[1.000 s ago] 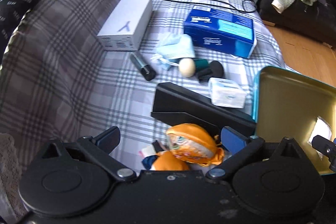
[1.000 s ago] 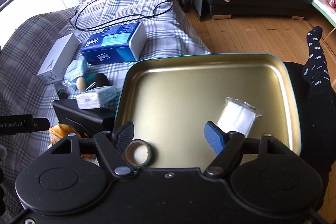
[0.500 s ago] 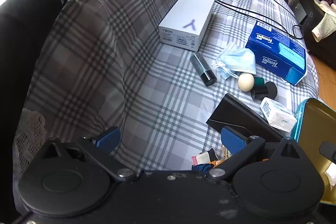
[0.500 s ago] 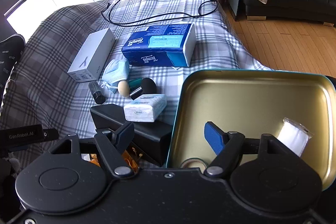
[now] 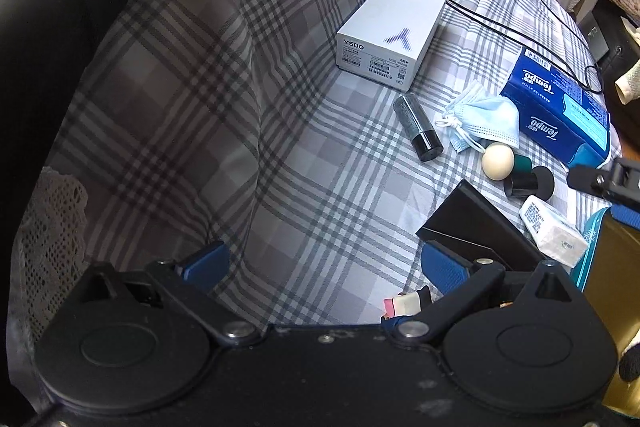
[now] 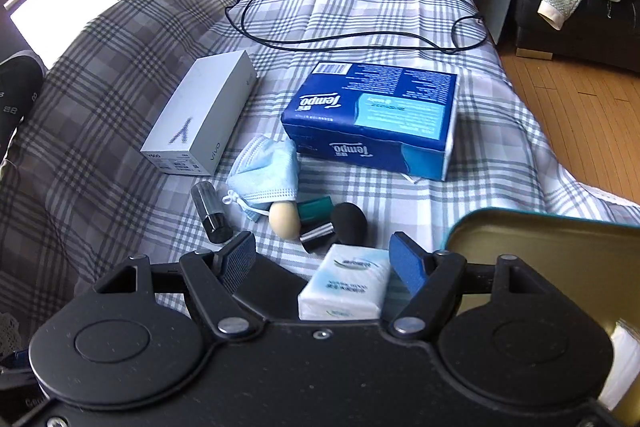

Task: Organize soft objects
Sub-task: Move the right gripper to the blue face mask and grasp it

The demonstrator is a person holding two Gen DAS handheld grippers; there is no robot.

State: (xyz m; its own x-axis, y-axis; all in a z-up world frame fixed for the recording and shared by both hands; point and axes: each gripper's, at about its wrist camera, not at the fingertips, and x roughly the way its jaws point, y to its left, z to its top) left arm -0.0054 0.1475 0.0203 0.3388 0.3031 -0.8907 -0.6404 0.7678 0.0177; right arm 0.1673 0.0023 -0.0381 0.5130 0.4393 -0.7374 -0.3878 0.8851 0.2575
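1. Right gripper is spread wide and holds nothing; I have it low over the small white tissue pack, which sits between the fingers but is not yet gripped.
2. Left gripper is also wide and empty, hovering above bare plaid blanket, away from the clutter.
3. Soft items wait on the blanket: the pale blue face mask, the blue Tempo tissue box behind it, and two makeup sponges beside the mask.
4. I judge this as the approach to picking up the tissue pack, destined for the gold tin tray just to its right.
5. Next I would lower slightly, centre the pack, and squeeze gently so it does not crush.
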